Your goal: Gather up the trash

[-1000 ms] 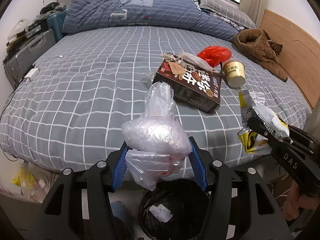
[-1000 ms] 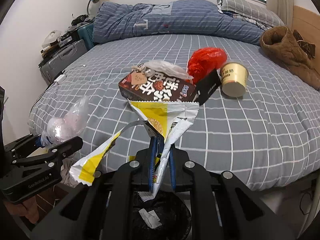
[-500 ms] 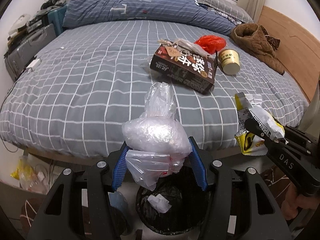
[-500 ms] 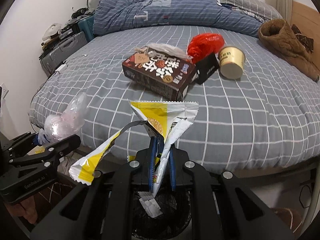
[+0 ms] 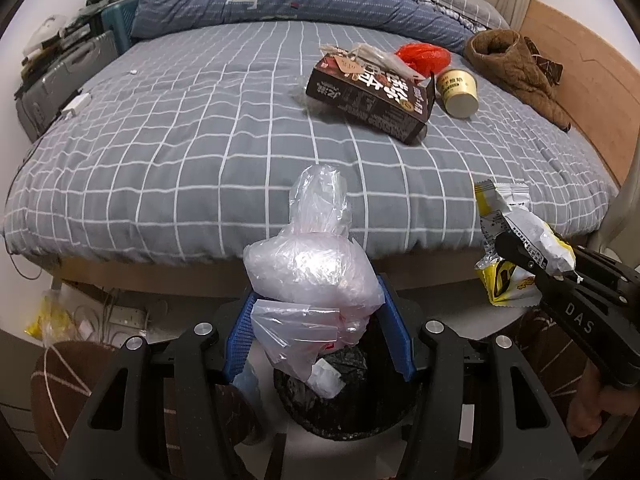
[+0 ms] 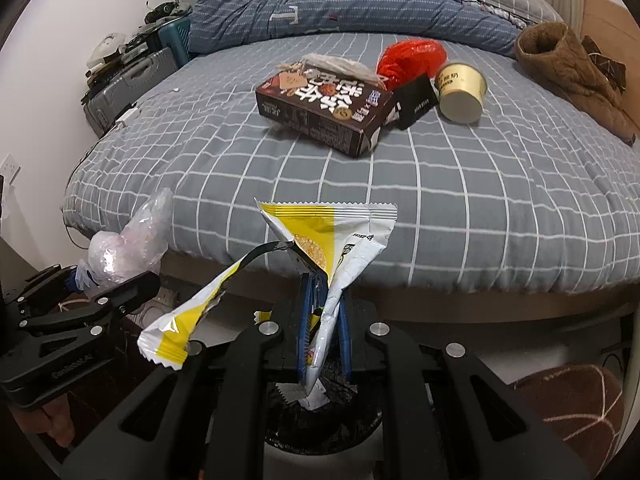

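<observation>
Over the black-lined trash bin (image 5: 352, 408) by the foot of the bed (image 5: 240, 128), the left gripper (image 5: 318, 334) is clamped on a crumpled clear plastic bag (image 5: 316, 268). Just to its right, the right gripper (image 6: 323, 332) is pinched tight on a torn yellow snack wrapper (image 6: 332, 240), while a brown box (image 6: 324, 112), red bag (image 6: 412, 60) and paper cup (image 6: 460, 92) sit on the bed.

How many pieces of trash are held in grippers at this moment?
2. A clear plastic bag sits in the left gripper, and a yellow wrapper in the right gripper, both above the bin.
</observation>
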Demonstrator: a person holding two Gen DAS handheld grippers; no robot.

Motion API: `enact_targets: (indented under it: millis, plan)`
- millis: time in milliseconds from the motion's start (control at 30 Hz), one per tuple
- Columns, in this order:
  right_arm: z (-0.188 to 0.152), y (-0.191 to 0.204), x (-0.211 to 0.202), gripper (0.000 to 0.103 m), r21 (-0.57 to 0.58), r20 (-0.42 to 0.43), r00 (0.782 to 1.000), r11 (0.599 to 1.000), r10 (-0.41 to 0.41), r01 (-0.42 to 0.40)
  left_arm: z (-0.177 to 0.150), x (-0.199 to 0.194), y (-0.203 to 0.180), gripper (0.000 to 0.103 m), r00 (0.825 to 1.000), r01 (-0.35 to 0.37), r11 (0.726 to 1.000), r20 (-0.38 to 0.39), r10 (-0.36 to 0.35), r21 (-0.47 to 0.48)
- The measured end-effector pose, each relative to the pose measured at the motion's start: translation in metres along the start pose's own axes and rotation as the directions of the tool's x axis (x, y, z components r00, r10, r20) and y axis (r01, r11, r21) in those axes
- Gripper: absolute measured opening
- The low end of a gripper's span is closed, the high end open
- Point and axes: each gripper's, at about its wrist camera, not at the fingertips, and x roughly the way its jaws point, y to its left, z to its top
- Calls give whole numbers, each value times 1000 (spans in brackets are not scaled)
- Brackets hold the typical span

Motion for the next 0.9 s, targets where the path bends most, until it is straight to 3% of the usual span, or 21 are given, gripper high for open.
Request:
enact_targets:
  millis: [600,900]
  plan:
    - [-48,7,7,12,9,-127,992,1000,-9,10,-39,5,-5,55,995,-1,1000,-100,2,12]
    - [-62,6,36,12,21,-203,979,1000,-8,12,-51,41,3,55,989,9,1000,-151,-10,-11]
